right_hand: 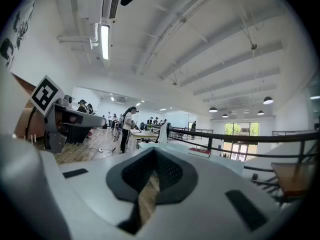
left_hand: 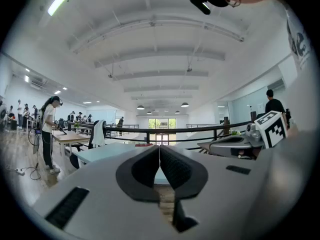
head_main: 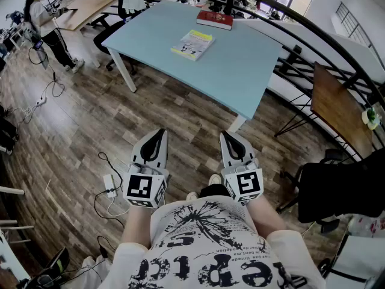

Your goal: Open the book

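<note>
A closed book with a yellow and white cover (head_main: 192, 44) lies on the light blue table (head_main: 240, 71), well ahead of both grippers. A red book (head_main: 215, 19) lies at the table's far edge and also shows in the right gripper view as the red book (right_hand: 202, 152). My left gripper (head_main: 159, 133) and right gripper (head_main: 228, 135) hang side by side over the wooden floor, close to my body and short of the table. Both point level and are shut, with nothing between their jaws. In their own views the left gripper (left_hand: 159, 150) and the right gripper (right_hand: 153, 153) show their pads closed together.
A person (head_main: 45, 23) stands at a wooden desk at the far left. A black railing (head_main: 301, 38) runs behind the table. A brown table (head_main: 337, 107) and a black chair (head_main: 337, 191) stand at the right. A power strip with cables (head_main: 109, 185) lies on the floor.
</note>
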